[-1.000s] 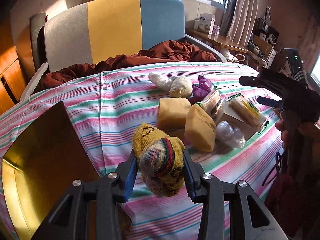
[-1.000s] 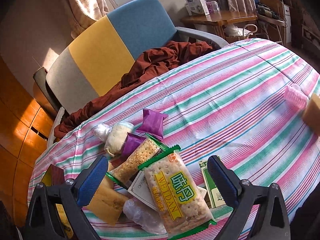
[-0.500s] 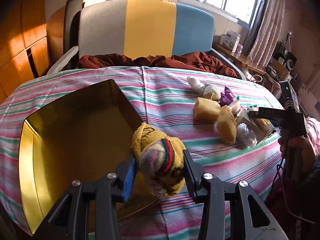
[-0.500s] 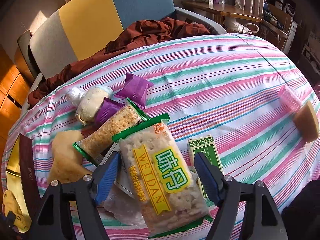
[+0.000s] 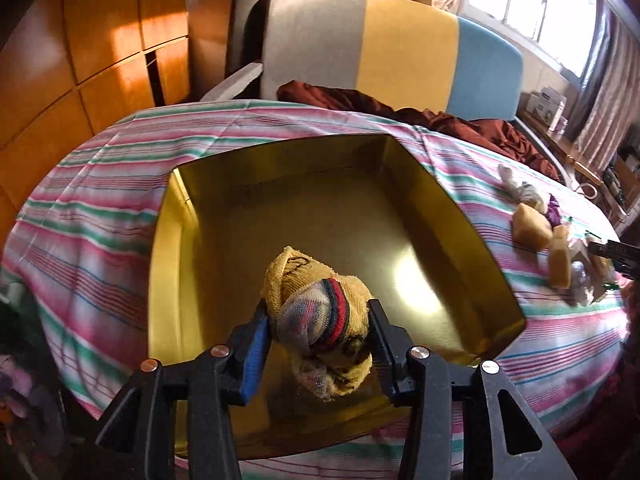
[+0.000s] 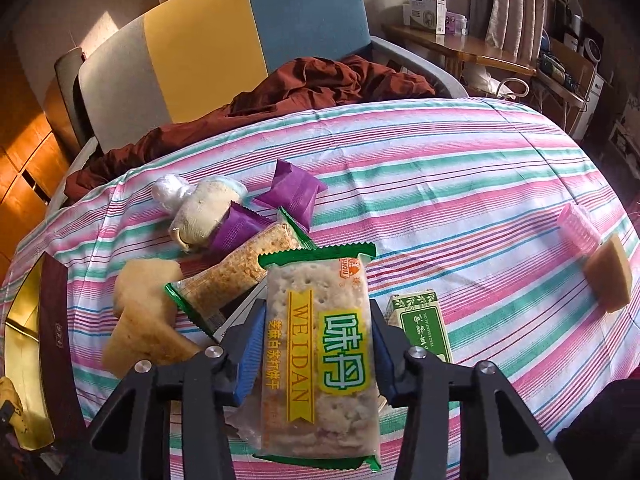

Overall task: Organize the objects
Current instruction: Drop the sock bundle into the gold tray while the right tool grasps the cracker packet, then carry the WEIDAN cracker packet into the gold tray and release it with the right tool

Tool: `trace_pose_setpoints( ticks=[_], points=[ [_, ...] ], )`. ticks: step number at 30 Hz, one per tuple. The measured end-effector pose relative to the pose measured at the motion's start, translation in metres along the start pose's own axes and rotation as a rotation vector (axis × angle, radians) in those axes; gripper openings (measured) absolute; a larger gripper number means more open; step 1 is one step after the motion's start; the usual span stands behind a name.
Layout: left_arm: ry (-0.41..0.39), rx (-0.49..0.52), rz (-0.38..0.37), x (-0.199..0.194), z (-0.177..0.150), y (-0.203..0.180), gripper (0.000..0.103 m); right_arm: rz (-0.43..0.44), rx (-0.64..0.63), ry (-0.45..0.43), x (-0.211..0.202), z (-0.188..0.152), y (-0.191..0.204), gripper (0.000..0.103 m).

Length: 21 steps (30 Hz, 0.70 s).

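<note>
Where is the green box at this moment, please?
In the right wrist view, the green box lies on the striped cloth, just right of the cracker pack that the right claw grips.

Tricolor chair (image 5: 384,52) (sunlit), wood cabinets (image 5: 80,60)

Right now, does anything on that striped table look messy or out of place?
Yes. The snacks sit in a jumble: a cracker packet lies across another cracker pack, with purple wrappers and sponges crowded against them. One sponge and a pink roller lie apart at the right edge. The gold tin looks empty.
</note>
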State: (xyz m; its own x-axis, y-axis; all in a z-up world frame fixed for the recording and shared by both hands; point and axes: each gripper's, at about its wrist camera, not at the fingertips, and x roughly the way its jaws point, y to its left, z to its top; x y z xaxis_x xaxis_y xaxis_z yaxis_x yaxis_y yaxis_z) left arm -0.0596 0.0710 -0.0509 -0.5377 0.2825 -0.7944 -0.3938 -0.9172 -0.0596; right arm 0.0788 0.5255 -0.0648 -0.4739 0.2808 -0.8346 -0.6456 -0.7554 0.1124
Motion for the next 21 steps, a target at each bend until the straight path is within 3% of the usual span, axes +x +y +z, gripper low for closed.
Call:
trace_pose_setpoints(
  ticks=[5, 9, 10, 17, 21],
  points=[
    [0.029, -0.036, 0.085, 0.01, -0.016, 0.034, 0.051, -0.023, -0.021, -0.008, 0.0, -0.001, 0.005, 0.047],
    [-0.011, -0.043, 0.121, 0.0, -0.022, 0.039, 0.082, -0.032, -0.03, -0.01, 0.001, -0.001, 0.006, 0.047],
    [-0.038, -0.046, 0.129, -0.006, -0.024, 0.041, 0.085, -0.035, -0.035, -0.01, 0.001, -0.001, 0.007, 0.047],
    [-0.133, -0.097, 0.17, -0.036, -0.027, 0.057, 0.085, -0.005, -0.041, -0.089, -0.026, 0.001, 0.023, 0.047],
    [-0.169, -0.136, 0.159, -0.049, -0.026, 0.064, 0.085, 0.1, -0.089, -0.128, -0.054, 0.001, 0.066, 0.047]
  ],
)
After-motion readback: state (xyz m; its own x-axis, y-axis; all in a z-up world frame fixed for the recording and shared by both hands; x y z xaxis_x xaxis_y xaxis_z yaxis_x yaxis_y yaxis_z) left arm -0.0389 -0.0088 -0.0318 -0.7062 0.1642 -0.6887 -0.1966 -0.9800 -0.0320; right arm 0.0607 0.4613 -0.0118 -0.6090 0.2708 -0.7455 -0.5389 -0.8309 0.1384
